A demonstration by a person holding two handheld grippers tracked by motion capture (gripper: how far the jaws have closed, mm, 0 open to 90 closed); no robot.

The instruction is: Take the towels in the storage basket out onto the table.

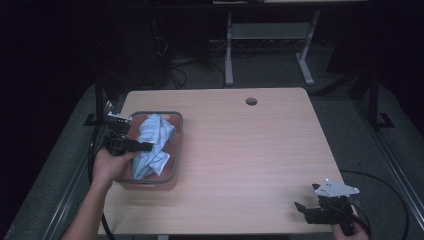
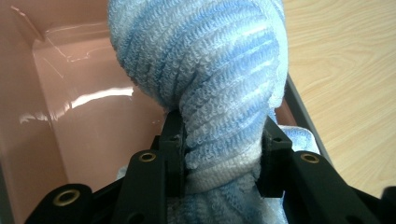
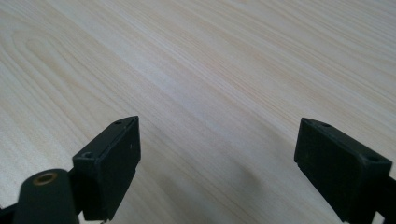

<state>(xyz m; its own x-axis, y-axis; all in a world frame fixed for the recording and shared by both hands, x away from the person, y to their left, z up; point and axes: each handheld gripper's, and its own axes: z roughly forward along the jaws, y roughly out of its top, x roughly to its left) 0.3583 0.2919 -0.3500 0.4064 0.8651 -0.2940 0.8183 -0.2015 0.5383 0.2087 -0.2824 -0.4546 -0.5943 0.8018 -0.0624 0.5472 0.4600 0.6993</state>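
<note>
Pale wood-grain tabletop (image 1: 250,150) with rounded corners carries a pink, glossy rectangular bin (image 1: 172,150) with a dark rim at its left side. Inside it lies a crumpled blue-and-white terry cloth (image 1: 152,142), looped and ribbed, pinched between the left tool's (image 2: 222,149) black jaws. At the near right corner, the right tool (image 3: 217,163) hangs spread wide over bare wood

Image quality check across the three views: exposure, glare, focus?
High view: dim, surroundings nearly black, only the table lit. Left gripper view: bright, white glare streaks on the pink bin wall, towel weave sharp. Right gripper view: evenly lit, soft shadow between the open jaws of the right gripper, far wood grain slightly soft.
</note>
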